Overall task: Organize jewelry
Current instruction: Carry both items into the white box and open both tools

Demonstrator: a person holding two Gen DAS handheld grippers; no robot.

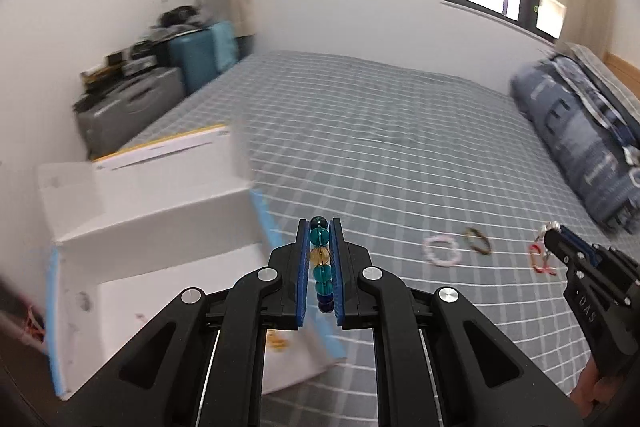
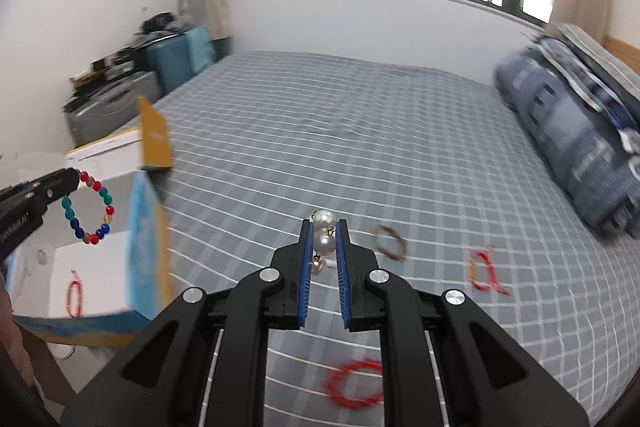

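Note:
My left gripper [image 1: 319, 227] is shut on a bracelet of teal, yellow and blue beads [image 1: 321, 261], above the edge of an open white box [image 1: 160, 223]. The right wrist view shows that bracelet [image 2: 90, 211] as a ring hanging from the left gripper [image 2: 74, 178] over the box [image 2: 100, 267]. My right gripper [image 2: 324, 225] is shut on a pearl piece [image 2: 324, 245] above the bed; the left wrist view has this gripper [image 1: 549, 237] at the right. On the bedsheet lie a pink bracelet [image 1: 441, 250], a brown bracelet [image 2: 390, 242], a red-and-gold bracelet [image 2: 486, 273] and a red bead bracelet [image 2: 356, 383].
A red bracelet [image 2: 74, 297] lies inside the box. The grey checked bedsheet [image 2: 360, 131] stretches ahead, with a folded blue quilt [image 2: 580, 139] at the right. Suitcases and clutter [image 2: 132, 83] stand against the far left wall.

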